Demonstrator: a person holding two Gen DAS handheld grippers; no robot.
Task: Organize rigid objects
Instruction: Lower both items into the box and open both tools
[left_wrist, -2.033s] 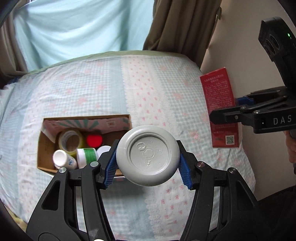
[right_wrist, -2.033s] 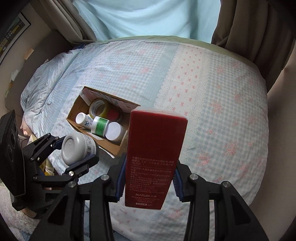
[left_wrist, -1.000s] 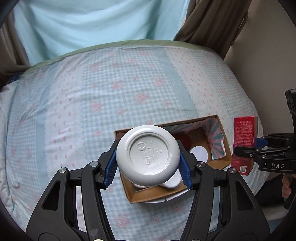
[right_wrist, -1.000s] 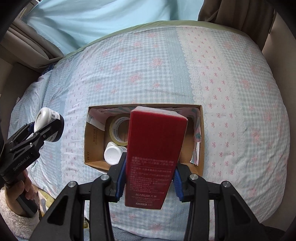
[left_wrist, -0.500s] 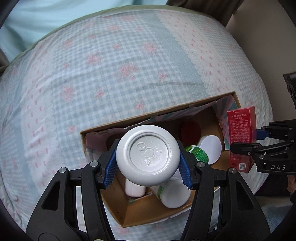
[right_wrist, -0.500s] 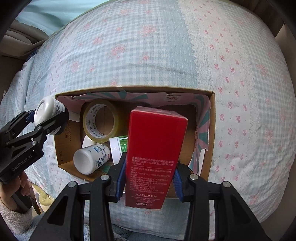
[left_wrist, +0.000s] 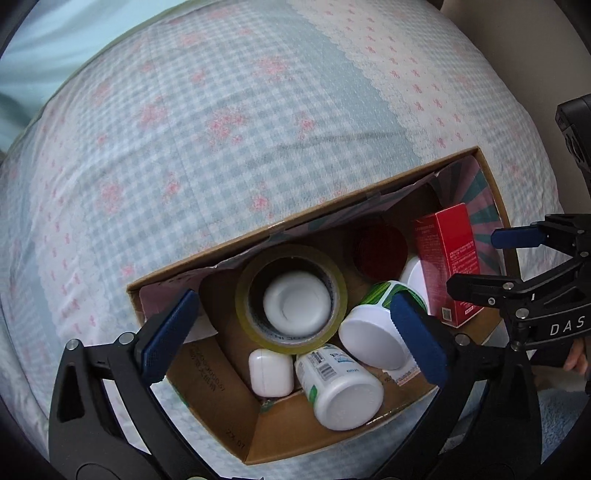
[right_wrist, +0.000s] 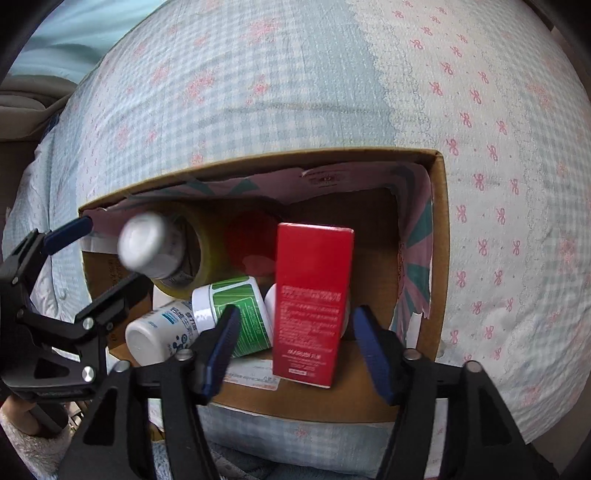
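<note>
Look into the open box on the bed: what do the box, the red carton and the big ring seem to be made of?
Box: corrugated cardboard, matt brown, with a raw cut rim.
Red carton: probably thin printed card, smooth with a slight sheen and sharp folded edges.
Ring: looks like a roll of yellowish glossy packing tape, with a bottle dropped inside.
</note>
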